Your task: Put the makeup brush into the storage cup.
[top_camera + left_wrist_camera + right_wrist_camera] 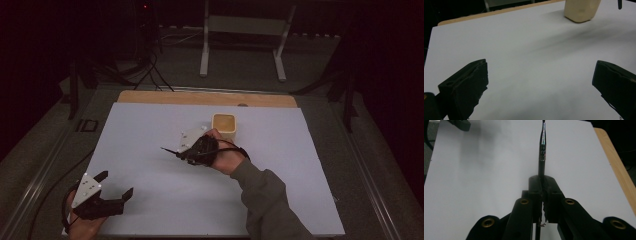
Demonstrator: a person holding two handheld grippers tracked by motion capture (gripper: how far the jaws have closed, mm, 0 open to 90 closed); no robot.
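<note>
1. The thin dark rod (pixel 542 147), something like a slim pen or stylus, is clamped in the right tongs (pixel 541 182). It sticks straight out beyond their tips and hangs over the middle of the desk (pixel 150 125), pointing toward the left edge.
2. It looks stiff, light and smooth, so I'd judge it could swivel or slide if the hold loosened. The thicker dark end, where the jaws press on it now, seems the sensible place to grip; the narrow far end looks too fine to pinch safely.
3. From above, the right tongs (pixel 187 150) sit near the centre of the desk, with the hand and sleeve reaching in from the near right.
4. Just behind that hand, toward the far edge, stands a small cream-coloured cup (pixel 223 125), open at the top. It seems the likely place for the rod, though I cannot be sure.
5. The left tongs (pixel 114 186) rest by the near left corner, jaws wide apart with nothing between them, well away from the rod.
6. A white sheet covers the desk, with a strip of bare wood (pixel 200 98) along the far edge.
</note>
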